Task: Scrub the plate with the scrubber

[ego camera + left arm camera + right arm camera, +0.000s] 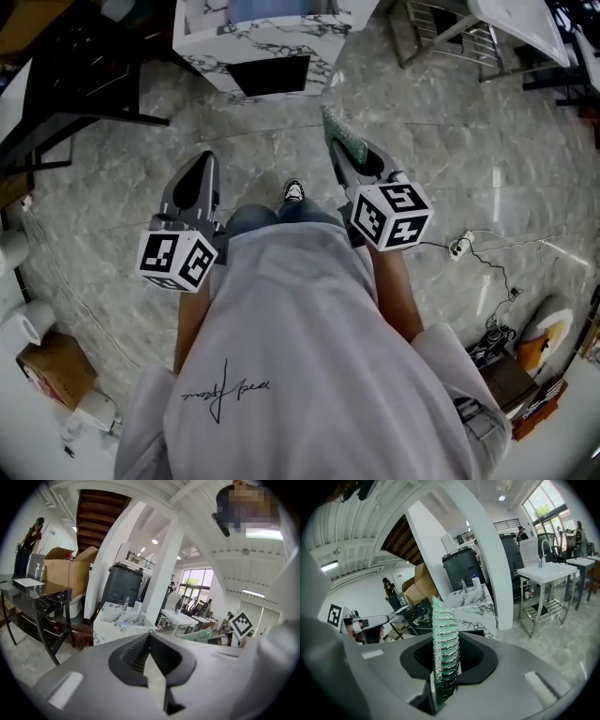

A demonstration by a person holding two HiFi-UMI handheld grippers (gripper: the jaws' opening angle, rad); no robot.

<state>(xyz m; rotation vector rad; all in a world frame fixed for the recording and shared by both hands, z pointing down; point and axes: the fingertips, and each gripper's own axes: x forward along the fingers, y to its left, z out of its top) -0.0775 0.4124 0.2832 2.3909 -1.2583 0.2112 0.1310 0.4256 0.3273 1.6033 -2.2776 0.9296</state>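
Marble counter (211,42) ahead of person. Black table (75,66) left of counter, wire-shelf table (450,33) right of it. Left gripper (203,164), right gripper (349,159) before counter, apart from it; scrubber (339,133) between right gripper's jaws, nearest counter.

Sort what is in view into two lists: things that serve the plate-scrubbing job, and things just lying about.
Job: green scrubber, clamped in the right gripper; left gripper, jaws shut, empty. No plate shows.
Lying about: power strip with its cable; cardboard box; black table.
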